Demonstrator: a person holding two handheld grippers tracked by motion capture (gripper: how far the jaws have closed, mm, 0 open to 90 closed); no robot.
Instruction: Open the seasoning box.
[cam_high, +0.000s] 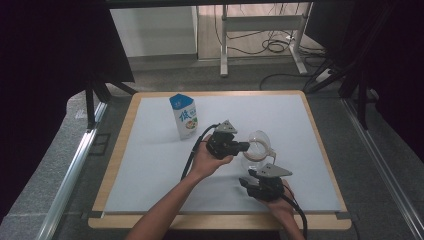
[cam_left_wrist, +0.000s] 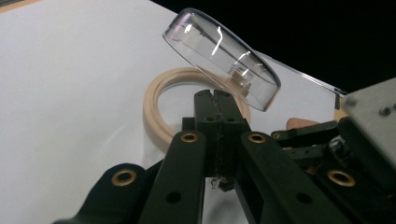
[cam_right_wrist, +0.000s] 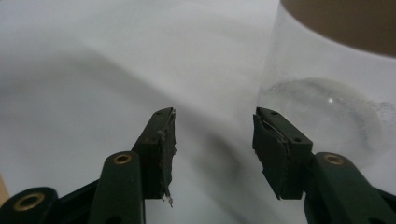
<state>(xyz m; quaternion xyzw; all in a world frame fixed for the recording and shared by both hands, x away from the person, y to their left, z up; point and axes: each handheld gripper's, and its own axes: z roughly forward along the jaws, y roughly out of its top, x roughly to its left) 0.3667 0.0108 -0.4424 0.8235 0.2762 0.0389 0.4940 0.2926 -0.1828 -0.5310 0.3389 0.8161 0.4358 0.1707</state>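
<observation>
A clear glass jar (cam_high: 254, 159) stands right of centre on the white mat (cam_high: 150, 165). Its clear hinged lid (cam_left_wrist: 219, 53) tilts up over the cream seal ring (cam_left_wrist: 156, 105) of the mouth. My left gripper (cam_left_wrist: 217, 94) comes in from the jar's left, its jaws shut with the tips meeting the lid's lower rim. In the high view the left gripper (cam_high: 246, 146) sits at the lid (cam_high: 260, 139). My right gripper (cam_right_wrist: 215, 121) is open and holds nothing, with the jar's glass wall (cam_right_wrist: 327, 112) just to its right. It hovers near the jar's front (cam_high: 248, 179).
A blue and white milk carton (cam_high: 184, 116) stands upright at the back left of the mat. The mat lies on a wooden table (cam_high: 116, 165). Metal rails run along both sides of the table, and a desk frame with cables stands behind it.
</observation>
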